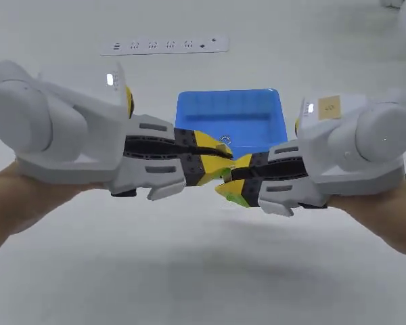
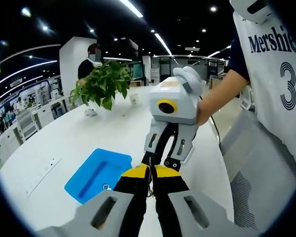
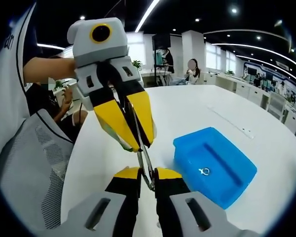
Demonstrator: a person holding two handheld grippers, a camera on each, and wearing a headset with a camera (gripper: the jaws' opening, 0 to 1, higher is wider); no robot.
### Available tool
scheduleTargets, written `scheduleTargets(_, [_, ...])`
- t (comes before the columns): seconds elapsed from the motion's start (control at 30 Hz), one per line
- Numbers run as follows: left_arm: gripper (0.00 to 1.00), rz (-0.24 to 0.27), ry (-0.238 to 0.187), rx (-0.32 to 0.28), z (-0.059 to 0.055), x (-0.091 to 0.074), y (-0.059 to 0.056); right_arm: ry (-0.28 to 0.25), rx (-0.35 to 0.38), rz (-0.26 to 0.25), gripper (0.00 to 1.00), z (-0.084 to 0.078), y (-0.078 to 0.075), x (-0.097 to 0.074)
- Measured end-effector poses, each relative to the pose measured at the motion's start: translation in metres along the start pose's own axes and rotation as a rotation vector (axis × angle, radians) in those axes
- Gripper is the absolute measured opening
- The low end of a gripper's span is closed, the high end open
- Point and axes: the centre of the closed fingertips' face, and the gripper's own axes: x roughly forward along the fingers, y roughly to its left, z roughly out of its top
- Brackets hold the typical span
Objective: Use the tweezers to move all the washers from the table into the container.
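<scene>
While held tip to tip above the white table, pinching the thin metal tweezers from both ends. On the left gripper, jaws squeezed tight on one end of the tweezers. On the right gripper, jaws squeezed tight on the other end. Just behind the tips, down on the table, a blue container. Inside it, one small washer lying on the bottom. Farther back, a long white power strip. Far off in the left gripper view, a leafy green plant on the table.

The person's white shirt reads "Mershie", cut off, above a "3".
</scene>
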Motion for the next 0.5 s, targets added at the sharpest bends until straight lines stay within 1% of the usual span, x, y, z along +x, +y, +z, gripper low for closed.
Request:
scheduleTargets(0.07, [0.07, 0.005, -0.003, 0.003, 0.004, -0.002, 0.002, -0.007, -0.008, -0.008, 0.12, 0.004, -0.001, -0.001])
scheduleTargets(0.17, [0.06, 0.008, -0.016, 0.014, 0.012, -0.004, 0.005, -0.028, -0.016, -0.026, 0.11, 0.013, -0.005, -0.004])
scheduleTargets(0.3, [0.06, 0.016, -0.025, 0.04, 0.022, -0.008, 0.012, -0.048, -0.029, -0.04, 0.12, 0.025, -0.012, -0.006])
scheduleTargets(0.5, [0.06, 0.02, -0.036, 0.053, 0.027, -0.009, 0.022, -0.058, -0.051, -0.059, 0.12, 0.034, -0.023, -0.006])
